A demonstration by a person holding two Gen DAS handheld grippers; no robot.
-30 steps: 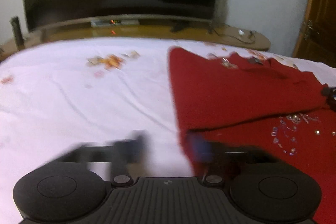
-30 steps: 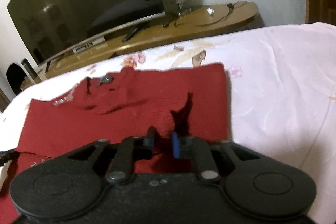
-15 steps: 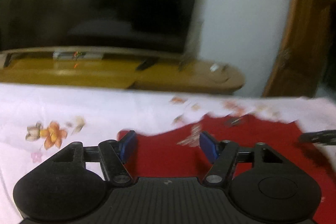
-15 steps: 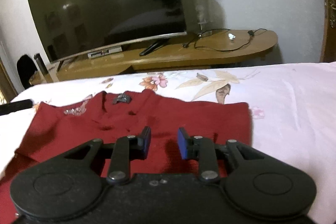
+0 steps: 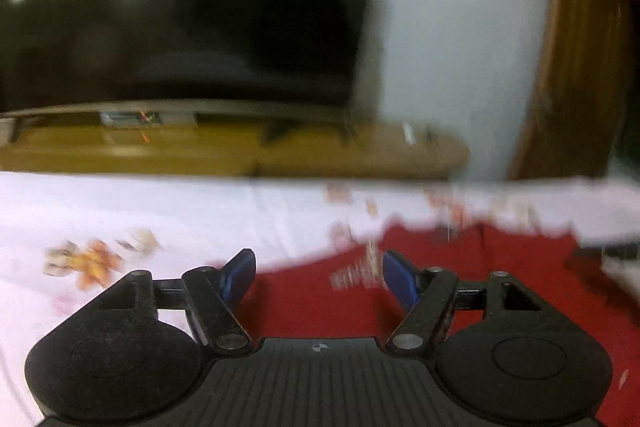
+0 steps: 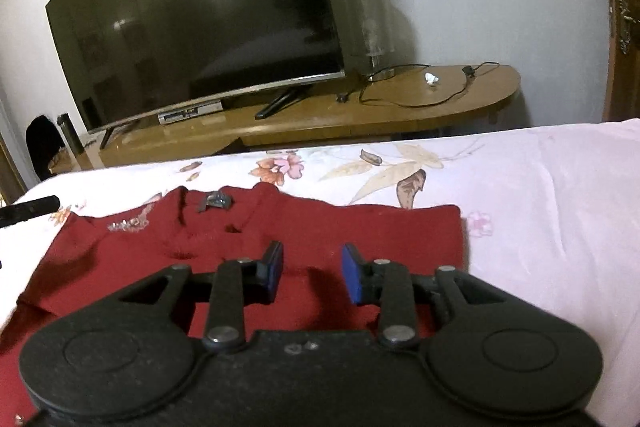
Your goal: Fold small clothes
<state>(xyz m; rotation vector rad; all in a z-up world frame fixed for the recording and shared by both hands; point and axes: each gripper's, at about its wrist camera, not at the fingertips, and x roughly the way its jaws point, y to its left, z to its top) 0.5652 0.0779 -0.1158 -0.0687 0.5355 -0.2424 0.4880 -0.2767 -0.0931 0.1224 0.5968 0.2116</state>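
A: Since a second ago, the view from the left gripper (image 5: 319, 277) has been swung from the near side edge of the red garment (image 6: 256, 247) toward its far collar end, and its jaws have been brought in from their widest, then eased slightly apart. Nothing is held between them.

B: And the largest things first?

A: The bed sheet (image 6: 540, 195), pale with printed flowers, is spread across the foreground; behind it a television (image 6: 200, 19) is stood on a wooden stand (image 6: 400, 111). The garment is laid flat on the sheet, collar toward the stand, with one fold seemingly already made along its near part.

B: Which step is judged to be in hand?

A: A pause between folds, with both tools being repositioned. The next move is judged to call for a pinch on each far corner or side edge, so the cloth can be drawn over evenly.

B: How are the tools posed?

A: Both are tilted downward over the garment. The right gripper (image 6: 311, 273) is held above the cloth's middle, jaws parted by a modest gap, its pads (image 6: 274, 269) clear of fabric. The left view is blurred, yet its pads (image 5: 240, 275) are seen set wide and empty.
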